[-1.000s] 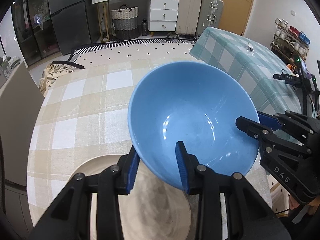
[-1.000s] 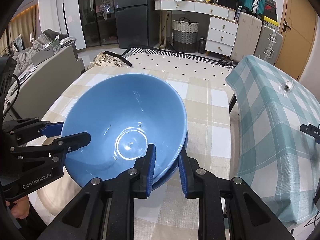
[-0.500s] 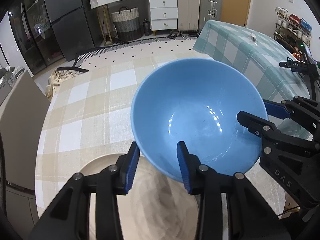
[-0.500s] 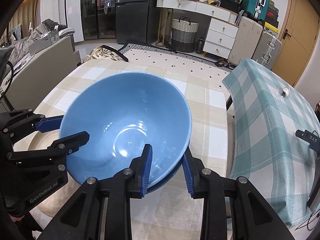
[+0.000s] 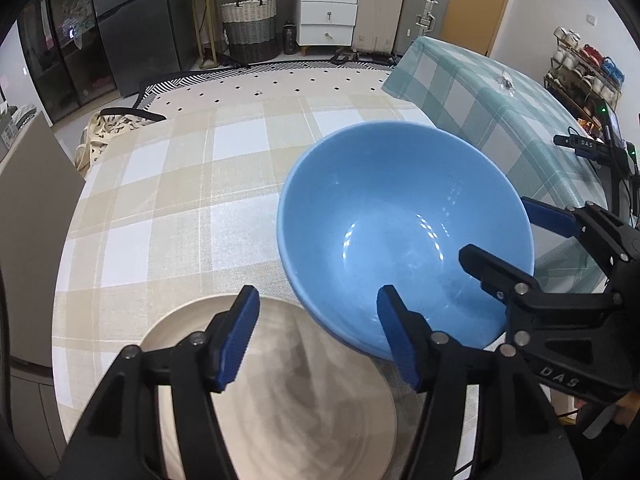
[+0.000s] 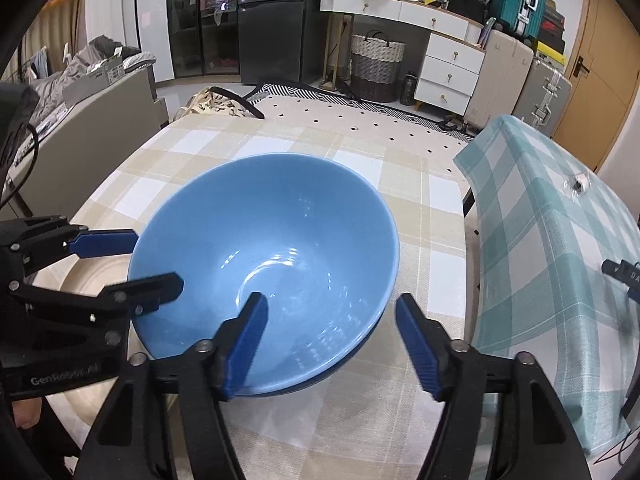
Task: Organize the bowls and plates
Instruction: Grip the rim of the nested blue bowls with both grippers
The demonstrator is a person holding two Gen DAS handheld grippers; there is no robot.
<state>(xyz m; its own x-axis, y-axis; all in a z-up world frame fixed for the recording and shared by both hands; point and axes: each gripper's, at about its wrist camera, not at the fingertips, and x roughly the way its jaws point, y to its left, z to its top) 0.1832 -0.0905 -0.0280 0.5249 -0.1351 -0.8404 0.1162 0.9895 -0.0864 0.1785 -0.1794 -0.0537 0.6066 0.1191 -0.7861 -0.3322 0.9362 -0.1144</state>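
A light blue bowl (image 5: 404, 236) (image 6: 264, 264) rests nested in a darker blue bowl (image 6: 360, 342) on the beige checked tablecloth (image 5: 180, 200). My left gripper (image 5: 320, 336) is open, its jaws straddling the bowl's near rim, above a cream plate (image 5: 288, 408) that also shows in the right wrist view (image 6: 92, 272). My right gripper (image 6: 332, 344) is open, its jaws wide on either side of the bowl's rim. Each gripper shows in the other's view, the right (image 5: 516, 236) and the left (image 6: 120, 264), with one jaw inside and one outside the rim.
A second table with a teal checked cloth (image 6: 552, 240) stands close on the right, with a small object (image 6: 578, 184) on it. A grey sofa (image 6: 80, 136) is at the left. Behind are a drawer unit, a basket and suitcases.
Both grippers have opened and let go of the blue bowl's rim. The bowl has come down from its tilted, lifted pose and now sits in the darker bowl.
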